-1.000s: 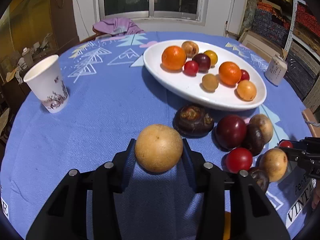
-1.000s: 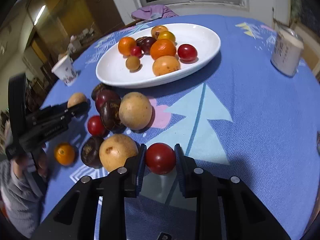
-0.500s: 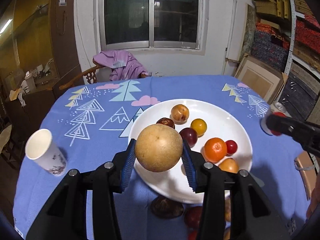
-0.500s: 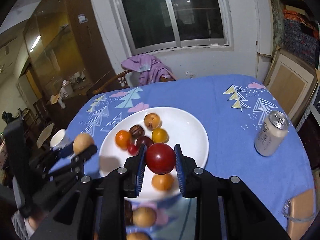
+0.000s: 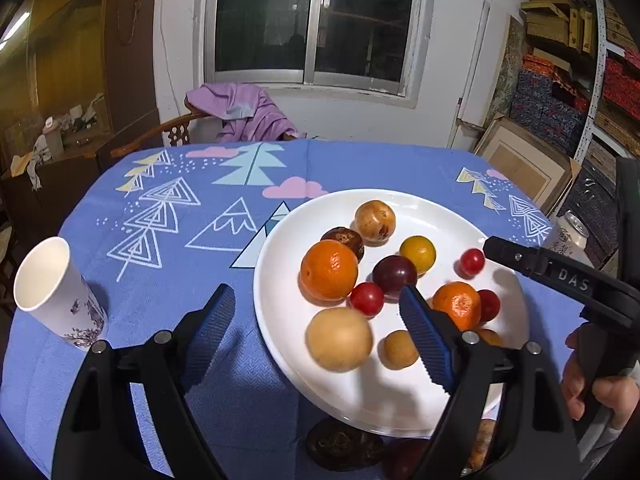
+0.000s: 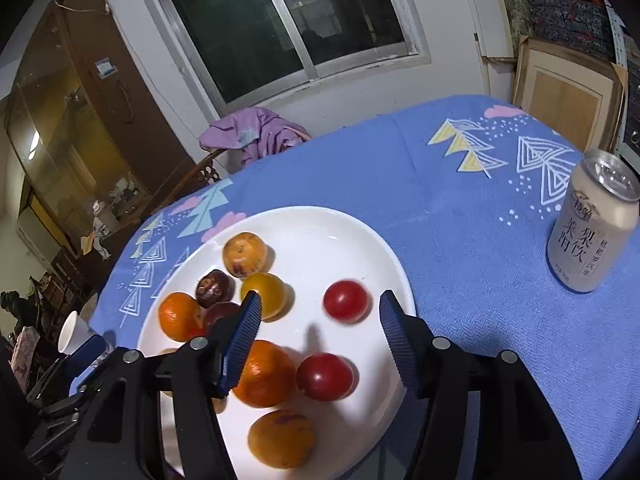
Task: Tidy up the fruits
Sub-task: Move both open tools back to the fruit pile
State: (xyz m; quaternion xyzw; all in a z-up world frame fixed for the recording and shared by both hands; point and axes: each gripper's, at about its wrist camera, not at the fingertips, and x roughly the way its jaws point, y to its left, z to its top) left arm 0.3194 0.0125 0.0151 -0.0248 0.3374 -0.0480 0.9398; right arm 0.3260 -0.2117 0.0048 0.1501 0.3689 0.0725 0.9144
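A white oval plate on the blue tablecloth holds several fruits. My left gripper is open above the plate's near edge; a tan round fruit lies on the plate between its fingers. My right gripper is open over the plate; a blurred red fruit sits between its fingers and also shows in the left wrist view. Oranges, a dark plum and a yellow fruit lie there too. The right gripper reaches in from the right.
A white paper cup stands at the table's left. A drink can stands at the right. Dark and tan fruits lie on the cloth in front of the plate. A chair with purple cloth is behind the table.
Both grippers have opened. The tan fruit dropped from the left gripper onto the plate, and the red fruit dropped from the right gripper onto the plate.
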